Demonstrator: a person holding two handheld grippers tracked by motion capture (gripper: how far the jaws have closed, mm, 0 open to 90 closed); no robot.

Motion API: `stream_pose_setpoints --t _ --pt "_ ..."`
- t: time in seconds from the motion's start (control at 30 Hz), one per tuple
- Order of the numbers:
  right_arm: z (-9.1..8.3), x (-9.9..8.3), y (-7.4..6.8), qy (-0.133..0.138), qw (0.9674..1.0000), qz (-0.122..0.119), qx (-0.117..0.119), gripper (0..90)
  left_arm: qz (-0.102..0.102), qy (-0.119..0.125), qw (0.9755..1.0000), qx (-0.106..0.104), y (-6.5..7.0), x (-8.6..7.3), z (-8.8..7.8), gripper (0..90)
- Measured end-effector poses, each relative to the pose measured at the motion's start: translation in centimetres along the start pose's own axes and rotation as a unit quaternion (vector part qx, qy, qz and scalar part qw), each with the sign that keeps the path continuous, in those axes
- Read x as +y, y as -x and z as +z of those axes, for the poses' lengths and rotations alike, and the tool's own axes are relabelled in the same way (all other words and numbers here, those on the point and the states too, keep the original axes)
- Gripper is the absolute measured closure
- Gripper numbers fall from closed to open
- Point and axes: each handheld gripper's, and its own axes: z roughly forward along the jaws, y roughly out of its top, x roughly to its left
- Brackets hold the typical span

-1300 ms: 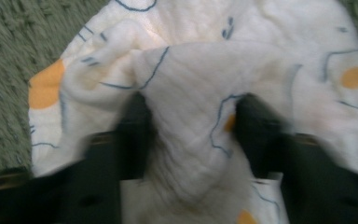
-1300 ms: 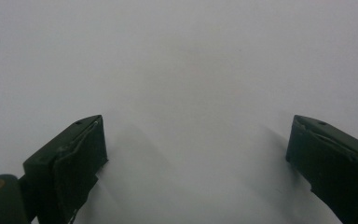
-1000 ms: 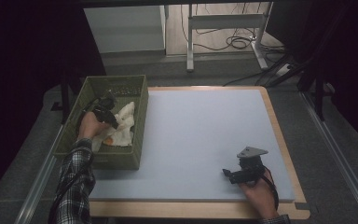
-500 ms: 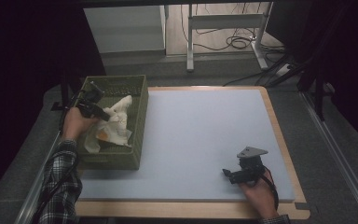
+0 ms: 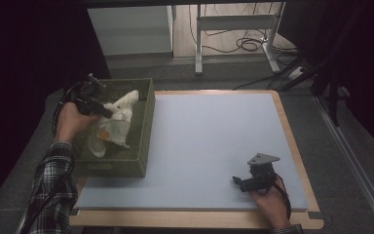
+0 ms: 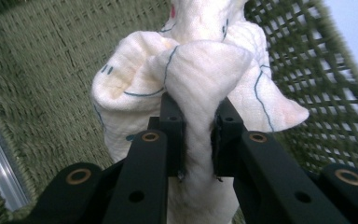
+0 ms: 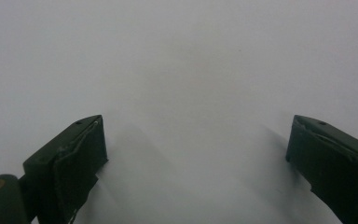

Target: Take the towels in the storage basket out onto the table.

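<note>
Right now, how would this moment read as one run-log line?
left gripper: shut on cloth, lifted above green basket | right gripper: open, nothing held, low over blue mat | cloth not yet on mat

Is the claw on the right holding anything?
No, the right claw is wide open over the bare table top.

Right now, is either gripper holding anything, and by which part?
The left gripper is shut on a bunched fold of the white cloth, over the green basket. The right gripper is open above the table, holding nothing.
</note>
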Motion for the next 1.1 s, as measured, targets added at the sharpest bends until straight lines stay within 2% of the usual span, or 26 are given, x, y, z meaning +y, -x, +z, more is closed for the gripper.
stream_pose_setpoints --t 0.57,1.1 --pt "0.0 0.0 0.0 0.001 1.0 0.002 0.0 5.0 0.044 -0.013 0.9989 0.008 3.7 2.4 -5.1 78.4" --pt "0.0 0.0 0.0 -0.001 1.0 0.002 0.001 5.0 0.076 -0.021 0.9969 0.002 7.6 4.8 -8.0 78.4"
